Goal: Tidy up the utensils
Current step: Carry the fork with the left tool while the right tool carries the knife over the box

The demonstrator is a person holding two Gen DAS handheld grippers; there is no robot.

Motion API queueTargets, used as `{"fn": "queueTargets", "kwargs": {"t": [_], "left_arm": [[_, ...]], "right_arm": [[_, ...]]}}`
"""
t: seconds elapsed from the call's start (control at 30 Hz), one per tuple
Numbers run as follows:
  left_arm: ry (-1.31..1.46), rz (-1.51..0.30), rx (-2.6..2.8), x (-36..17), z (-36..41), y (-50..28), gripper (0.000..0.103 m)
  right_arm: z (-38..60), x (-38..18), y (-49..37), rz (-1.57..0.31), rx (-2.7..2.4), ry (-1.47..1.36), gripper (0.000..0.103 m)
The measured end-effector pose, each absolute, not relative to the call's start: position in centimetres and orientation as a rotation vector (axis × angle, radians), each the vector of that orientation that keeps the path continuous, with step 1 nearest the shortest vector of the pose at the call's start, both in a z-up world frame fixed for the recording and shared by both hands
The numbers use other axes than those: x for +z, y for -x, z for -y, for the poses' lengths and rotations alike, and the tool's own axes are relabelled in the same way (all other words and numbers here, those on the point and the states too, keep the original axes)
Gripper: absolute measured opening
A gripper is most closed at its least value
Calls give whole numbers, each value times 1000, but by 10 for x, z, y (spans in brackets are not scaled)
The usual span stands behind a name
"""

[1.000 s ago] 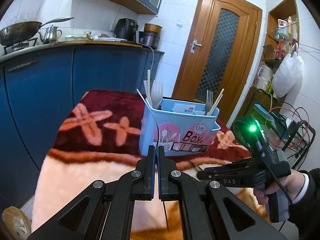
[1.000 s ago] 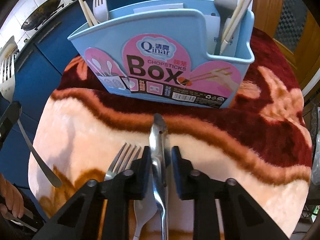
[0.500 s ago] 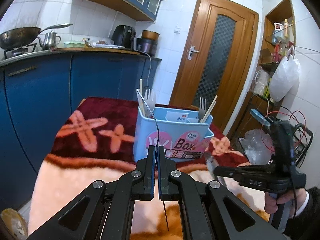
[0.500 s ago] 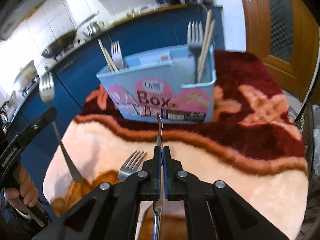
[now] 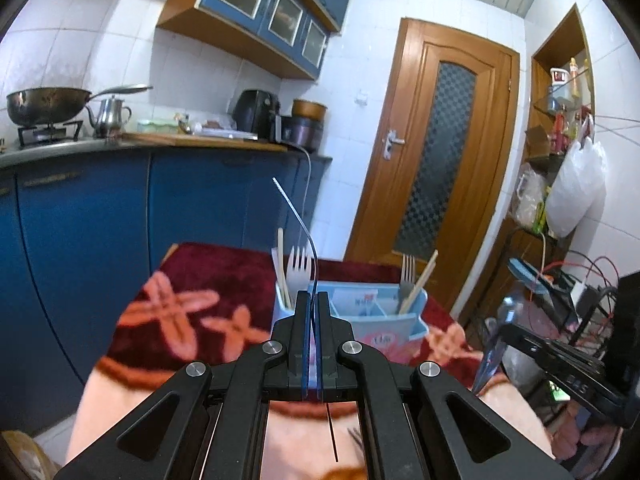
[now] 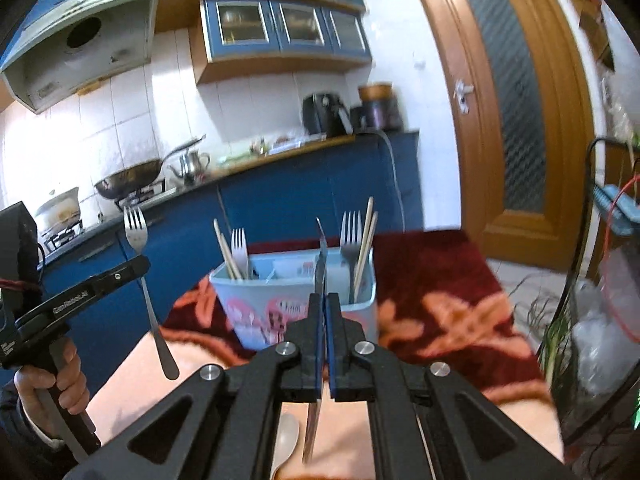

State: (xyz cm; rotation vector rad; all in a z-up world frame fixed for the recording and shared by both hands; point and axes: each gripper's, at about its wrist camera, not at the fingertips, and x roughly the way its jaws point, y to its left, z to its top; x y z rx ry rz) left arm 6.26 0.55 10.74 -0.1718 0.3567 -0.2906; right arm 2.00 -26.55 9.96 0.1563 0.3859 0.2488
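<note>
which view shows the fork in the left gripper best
The right wrist view: the fork appears side-on, tines to handle tip, clamped in the left gripper. The left wrist view shows the fork only edge-on, a thin curved line.

My left gripper [image 5: 313, 300] is clamped on a thin metal utensil seen edge-on [image 5: 304, 232]; it rises from between my fingers and curves up to the left, in front of the blue cabinets [image 5: 120, 216]. Just beyond my fingertips stands the light blue chopsticks box [image 5: 404, 326] on the red and cream blanket [image 5: 192, 312]. A fork [image 5: 299, 270] and a chopstick stand in its left end, another fork [image 5: 407, 276] with chopsticks in its right end. Right of the box, my right gripper [image 5: 506, 330] grips a blurred metal utensil [image 5: 494, 350].
</note>
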Motion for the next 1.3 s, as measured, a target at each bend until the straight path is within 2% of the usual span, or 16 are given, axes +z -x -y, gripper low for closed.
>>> {"fn": "queueTargets", "kwargs": {"t": [0.2, 0.7, 1.3], "left_arm": [[150, -305, -262, 122, 2, -76, 1], [126, -158, -195, 154, 12, -113, 1], [108, -155, -136, 117, 25, -155, 1]], "right_arm": [[269, 117, -14, -297, 216, -144, 3], [278, 128, -24, -276, 181, -162, 3], [274, 158, -67, -158, 144, -136, 3]]}}
